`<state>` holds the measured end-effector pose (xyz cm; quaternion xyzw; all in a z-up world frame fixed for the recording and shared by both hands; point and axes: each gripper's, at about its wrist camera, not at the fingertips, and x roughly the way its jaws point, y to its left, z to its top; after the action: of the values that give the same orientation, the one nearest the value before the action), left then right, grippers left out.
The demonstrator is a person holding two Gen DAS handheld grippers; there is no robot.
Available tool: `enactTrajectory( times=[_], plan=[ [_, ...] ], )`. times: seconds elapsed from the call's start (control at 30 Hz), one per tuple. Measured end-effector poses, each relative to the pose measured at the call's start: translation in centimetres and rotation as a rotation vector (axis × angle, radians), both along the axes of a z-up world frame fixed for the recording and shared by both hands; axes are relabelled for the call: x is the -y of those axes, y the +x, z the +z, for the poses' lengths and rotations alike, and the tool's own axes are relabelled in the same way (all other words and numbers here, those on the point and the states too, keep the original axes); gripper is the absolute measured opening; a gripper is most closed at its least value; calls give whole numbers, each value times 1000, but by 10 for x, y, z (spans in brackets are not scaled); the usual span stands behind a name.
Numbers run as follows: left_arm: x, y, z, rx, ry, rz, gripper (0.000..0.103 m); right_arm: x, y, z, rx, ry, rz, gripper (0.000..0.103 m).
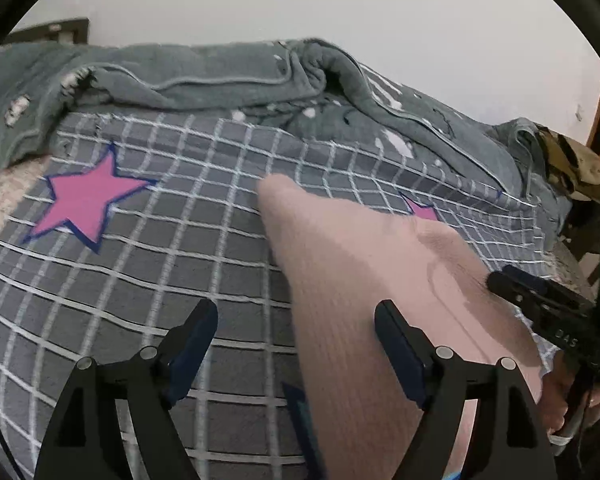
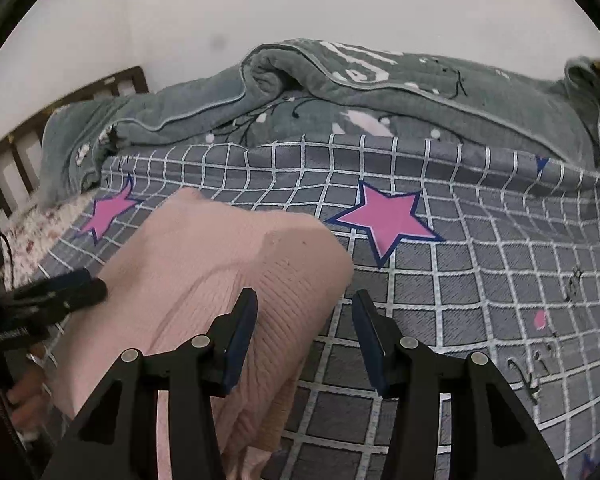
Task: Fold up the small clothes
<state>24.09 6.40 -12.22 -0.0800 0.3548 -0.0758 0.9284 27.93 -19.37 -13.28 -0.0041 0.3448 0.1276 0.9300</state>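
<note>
A pink ribbed knit garment (image 1: pixel 360 280) lies on the grey checked bedsheet (image 1: pixel 160 260) with pink stars; it also shows in the right wrist view (image 2: pixel 220 264). My left gripper (image 1: pixel 296 320) is open above the garment's left edge, with nothing between its fingers. My right gripper (image 2: pixel 304 312) is open over the garment's right edge, its left finger above the knit and its right finger above the sheet. The right gripper's tip (image 1: pixel 540 296) shows in the left wrist view at the garment's right side. The left gripper's tip (image 2: pixel 60 292) shows at the left in the right wrist view.
A rumpled grey-green blanket (image 1: pixel 220 76) lies along the far side of the bed against the white wall; it also shows in the right wrist view (image 2: pixel 380 96). A wooden headboard (image 2: pixel 20 132) stands at the left. Dark clothing (image 1: pixel 572 168) is piled at the far right.
</note>
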Motion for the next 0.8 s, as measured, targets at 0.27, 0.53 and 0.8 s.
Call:
enactTrajectory(
  times=[0.27, 0.53, 0.8],
  plan=[
    [-21, -9, 0, 52, 21, 92, 80, 2, -1, -4, 3, 24, -36, 48],
    [-27, -25, 2, 69, 49, 97, 79, 9, -2, -8, -55, 85, -22, 48],
    [-36, -25, -1, 16, -25, 61, 79, 13, -8, -11, -57, 129, -30, 48]
  ],
)
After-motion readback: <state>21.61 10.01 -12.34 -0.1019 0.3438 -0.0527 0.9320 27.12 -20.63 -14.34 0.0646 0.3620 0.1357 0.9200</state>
